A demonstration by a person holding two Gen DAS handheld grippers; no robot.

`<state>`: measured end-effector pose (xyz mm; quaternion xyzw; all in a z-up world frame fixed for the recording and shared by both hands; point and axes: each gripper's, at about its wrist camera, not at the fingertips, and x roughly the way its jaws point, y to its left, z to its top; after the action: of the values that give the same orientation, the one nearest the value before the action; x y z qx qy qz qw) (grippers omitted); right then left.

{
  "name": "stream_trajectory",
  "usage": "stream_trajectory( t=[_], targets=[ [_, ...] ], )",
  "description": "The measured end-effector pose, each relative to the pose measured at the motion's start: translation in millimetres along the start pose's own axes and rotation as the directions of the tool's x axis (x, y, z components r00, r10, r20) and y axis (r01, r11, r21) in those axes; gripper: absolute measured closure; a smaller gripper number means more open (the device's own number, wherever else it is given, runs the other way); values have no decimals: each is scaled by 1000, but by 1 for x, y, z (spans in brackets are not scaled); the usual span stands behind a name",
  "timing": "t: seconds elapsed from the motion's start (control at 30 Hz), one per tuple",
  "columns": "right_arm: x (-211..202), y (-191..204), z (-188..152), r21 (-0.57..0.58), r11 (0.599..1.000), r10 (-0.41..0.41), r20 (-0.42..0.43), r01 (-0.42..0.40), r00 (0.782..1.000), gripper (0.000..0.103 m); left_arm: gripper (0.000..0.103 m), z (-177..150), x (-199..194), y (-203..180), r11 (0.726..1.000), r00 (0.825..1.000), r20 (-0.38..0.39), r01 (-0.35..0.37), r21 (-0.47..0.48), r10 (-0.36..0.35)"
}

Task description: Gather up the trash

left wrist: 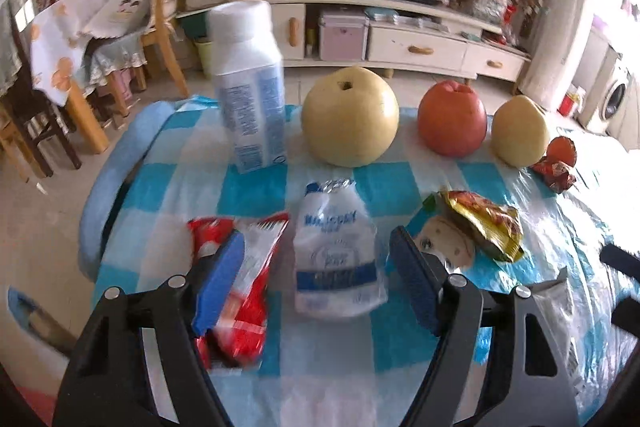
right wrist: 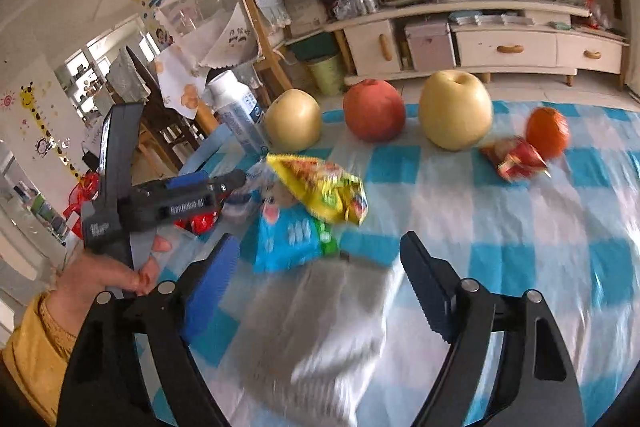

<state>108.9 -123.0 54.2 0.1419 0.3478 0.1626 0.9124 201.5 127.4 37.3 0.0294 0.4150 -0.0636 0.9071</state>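
Observation:
In the left wrist view my left gripper (left wrist: 316, 259) is open over a white and blue wrapper (left wrist: 338, 251) lying between its fingers. A red and white wrapper (left wrist: 244, 275) lies under its left finger. A yellow snack wrapper (left wrist: 486, 223) lies to the right, and a small red wrapper (left wrist: 556, 173) further right. In the right wrist view my right gripper (right wrist: 318, 259) is open above a grey-white bag (right wrist: 320, 331). The yellow wrapper (right wrist: 326, 189) rests on a blue packet (right wrist: 288, 241) just beyond it. The small red wrapper (right wrist: 514, 157) lies at the right.
A white bottle (left wrist: 250, 87), two yellow pears (left wrist: 350, 117) (left wrist: 520, 131), a red apple (left wrist: 452, 119) and an orange (left wrist: 562, 149) stand along the far side of the blue-checked tablecloth (left wrist: 380, 187). Chairs and a cluttered cabinet (left wrist: 400, 39) stand beyond.

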Motion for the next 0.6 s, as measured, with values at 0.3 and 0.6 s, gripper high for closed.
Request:
stream_trajectory(
  t=[0.3,0.6],
  targets=[
    [79,-14,49,58,998,41,-146,-33,988,21,39,8,36,-9,997,998,-43,50,52,-48],
    [110,-3,32,-11,999,46,-250,-51,967,55,46,-7,33,-11,993,992,-40,121,-1,-121]
  ],
)
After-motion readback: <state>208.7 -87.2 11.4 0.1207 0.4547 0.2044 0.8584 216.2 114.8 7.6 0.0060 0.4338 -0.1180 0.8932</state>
